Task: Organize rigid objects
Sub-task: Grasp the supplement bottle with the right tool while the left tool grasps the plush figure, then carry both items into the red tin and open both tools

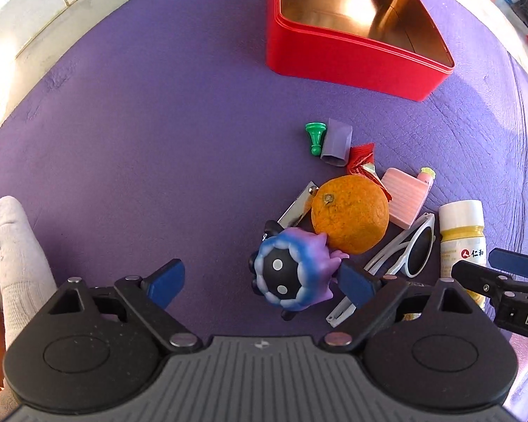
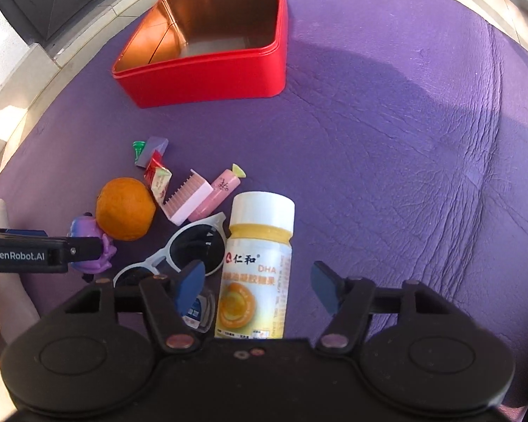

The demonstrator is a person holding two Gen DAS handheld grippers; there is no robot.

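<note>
Between the left gripper (image 1: 260,283) fingers at 6 o'clock of the left wrist view sits the purple-blue figurine (image 1: 292,269). Jaws are wide apart, nothing held; the right-hand pad looks to be touching or just beside the figurine's spiky side, the other pad well clear.

Right gripper (image 2: 258,286) also spread wide, straddling the white-capped supplement bottle (image 2: 257,263) lying at 6 o'clock in its view; neither pad appears to be touching it, no grip.

Clutter is packed tight: the orange (image 1: 350,214) touches the figurine at its 1 o'clock, white sunglasses (image 1: 404,249) lie between the orange and the bottle, pink comb (image 2: 190,198) and pink tube (image 2: 218,191) just past them. Green pawn (image 1: 315,135), grey block (image 1: 338,142) and red candy wrapper (image 1: 364,163) sit further toward 12. Open red tin (image 2: 207,70) stands at 12 o'clock, well apart, apparently empty.

Risks, as judged:
- Off-centre close on the figurine: one pad lands first, shoves it into the orange, which rolls.
- Figurine's lumpy shape may twist out of flat pads.
- Bottle is a smooth cylinder on its side; a squeeze off its axis could squirt it out or knock the sunglasses.
- Both grippers work close together; lifting at once risks a clash.
</note>
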